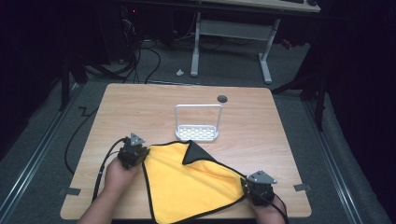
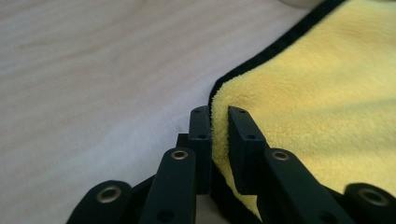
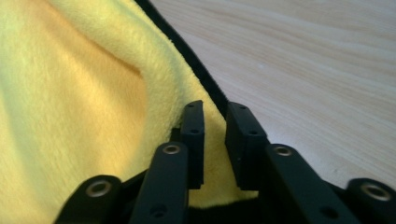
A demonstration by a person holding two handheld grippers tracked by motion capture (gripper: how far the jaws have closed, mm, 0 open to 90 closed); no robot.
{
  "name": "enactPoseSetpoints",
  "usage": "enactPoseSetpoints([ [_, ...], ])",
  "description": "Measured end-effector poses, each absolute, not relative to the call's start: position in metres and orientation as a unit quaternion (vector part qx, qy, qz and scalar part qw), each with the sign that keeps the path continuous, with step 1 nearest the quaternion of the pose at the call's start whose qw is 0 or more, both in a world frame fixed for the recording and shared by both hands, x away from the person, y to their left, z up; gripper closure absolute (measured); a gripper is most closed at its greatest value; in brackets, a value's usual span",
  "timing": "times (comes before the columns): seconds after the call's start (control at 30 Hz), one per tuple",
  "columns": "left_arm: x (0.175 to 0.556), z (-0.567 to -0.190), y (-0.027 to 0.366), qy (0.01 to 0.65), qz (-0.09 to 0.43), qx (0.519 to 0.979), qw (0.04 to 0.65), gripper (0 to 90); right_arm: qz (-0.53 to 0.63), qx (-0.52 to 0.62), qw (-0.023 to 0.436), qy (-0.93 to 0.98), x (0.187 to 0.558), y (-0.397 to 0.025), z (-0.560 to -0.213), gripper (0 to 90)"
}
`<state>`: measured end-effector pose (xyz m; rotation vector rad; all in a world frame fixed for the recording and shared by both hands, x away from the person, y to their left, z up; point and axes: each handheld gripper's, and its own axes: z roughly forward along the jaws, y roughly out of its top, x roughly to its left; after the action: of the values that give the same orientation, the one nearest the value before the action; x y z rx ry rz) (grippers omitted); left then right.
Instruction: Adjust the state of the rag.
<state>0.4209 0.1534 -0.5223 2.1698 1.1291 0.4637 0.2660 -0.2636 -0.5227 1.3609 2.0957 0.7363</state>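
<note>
A yellow cloth (image 1: 187, 184) with a black hem lies spread on the near half of the wooden table (image 1: 140, 107). Its far corner (image 1: 195, 151) is folded over and shows a black underside. My left gripper (image 1: 143, 156) is at the cloth's left corner, and in the left gripper view my left gripper (image 2: 218, 117) is shut on the hemmed edge of the cloth (image 2: 317, 93). My right gripper (image 1: 244, 185) holds the right corner. In the right gripper view my right gripper (image 3: 215, 109) pinches the cloth (image 3: 70, 102) just inside its hem.
A white wire-handled rack (image 1: 197, 133) stands just beyond the cloth at mid-table. A dark round grommet (image 1: 222, 98) sits near the far edge. Bare wood lies to the left, right and far side. A white desk frame (image 1: 233, 32) and cables are on the floor beyond.
</note>
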Motion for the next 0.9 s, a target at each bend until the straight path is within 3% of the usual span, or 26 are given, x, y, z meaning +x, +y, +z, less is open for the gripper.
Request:
enactPoseSetpoints([
  [0.23,0.449,-0.525,0.14,0.46,0.183,0.802,0.335,77.2,0.288,0.491,0.245,0.785,0.228,-0.253,-0.522,77.7],
  [0.33,0.44,-0.52,0.144,0.47,0.182,0.792,0.343,63.7,0.299,0.484,0.257,0.781,0.227,-0.25,-0.514,75.9],
  [0.53,0.375,-0.512,0.161,0.461,0.171,0.786,0.375,60.0,0.351,0.437,0.259,0.787,0.263,-0.211,-0.485,70.2],
  [0.67,0.336,-0.521,0.166,0.459,0.153,0.789,0.379,57.4,0.352,0.408,0.246,0.805,0.299,-0.17,-0.485,57.8],
  [0.73,0.32,-0.524,0.163,0.455,0.123,0.79,0.391,58.4,0.345,0.404,0.247,0.81,0.317,-0.156,-0.489,54.0],
  [0.77,0.315,-0.525,0.16,0.448,0.113,0.794,0.395,63.6,0.339,0.407,0.247,0.812,0.326,-0.151,-0.491,53.3],
  [0.83,0.305,-0.527,0.145,0.419,0.104,0.815,0.386,69.8,0.325,0.408,0.244,0.818,0.336,-0.148,-0.496,57.4],
  [0.87,0.302,-0.527,0.139,0.408,0.115,0.822,0.381,72.8,0.32,0.41,0.239,0.82,0.34,-0.147,-0.499,63.4],
  [0.9,0.301,-0.527,0.136,0.403,0.125,0.825,0.376,78.9,0.314,0.41,0.238,0.822,0.341,-0.147,-0.501,75.7],
])
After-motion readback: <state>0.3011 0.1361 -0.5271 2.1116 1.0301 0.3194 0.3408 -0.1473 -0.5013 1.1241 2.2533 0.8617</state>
